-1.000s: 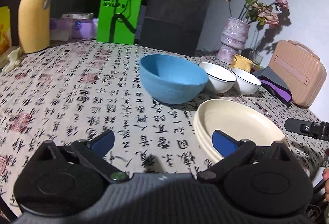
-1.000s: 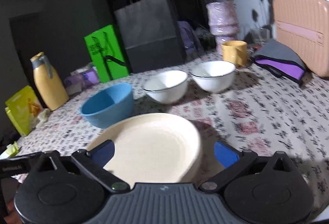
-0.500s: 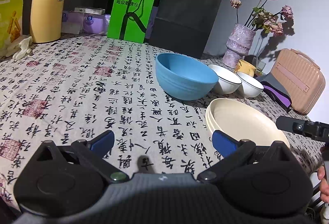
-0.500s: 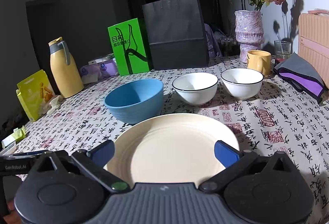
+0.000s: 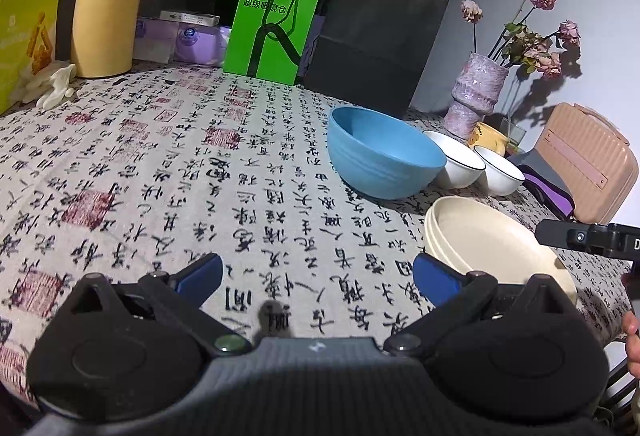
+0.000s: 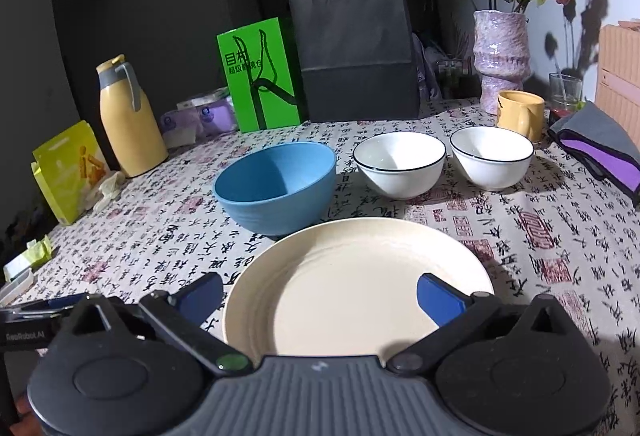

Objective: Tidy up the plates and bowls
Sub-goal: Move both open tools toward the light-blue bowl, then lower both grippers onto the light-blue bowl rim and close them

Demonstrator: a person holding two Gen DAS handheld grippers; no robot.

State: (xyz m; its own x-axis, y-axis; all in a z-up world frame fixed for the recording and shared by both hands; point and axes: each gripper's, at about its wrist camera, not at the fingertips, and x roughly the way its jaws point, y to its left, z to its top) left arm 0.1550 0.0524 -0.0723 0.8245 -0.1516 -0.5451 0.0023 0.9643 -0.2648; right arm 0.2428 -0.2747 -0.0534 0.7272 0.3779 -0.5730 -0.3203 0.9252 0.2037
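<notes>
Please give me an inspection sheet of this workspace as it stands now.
Surface: table under a calligraphy-print cloth.
Job's things: cream plates, stacked, at the near edge; blue bowl behind them; two white bowls side by side, all upright and empty.
Clutter: yellow flask, green bag, black paper bag, vase of flowers, yellow mug, pink case.
Grippers: left tongs open above bare cloth; right tongs open over the plates.
Cables: nothing seen.
Surroundings: dark room, pale wall at right.
</notes>
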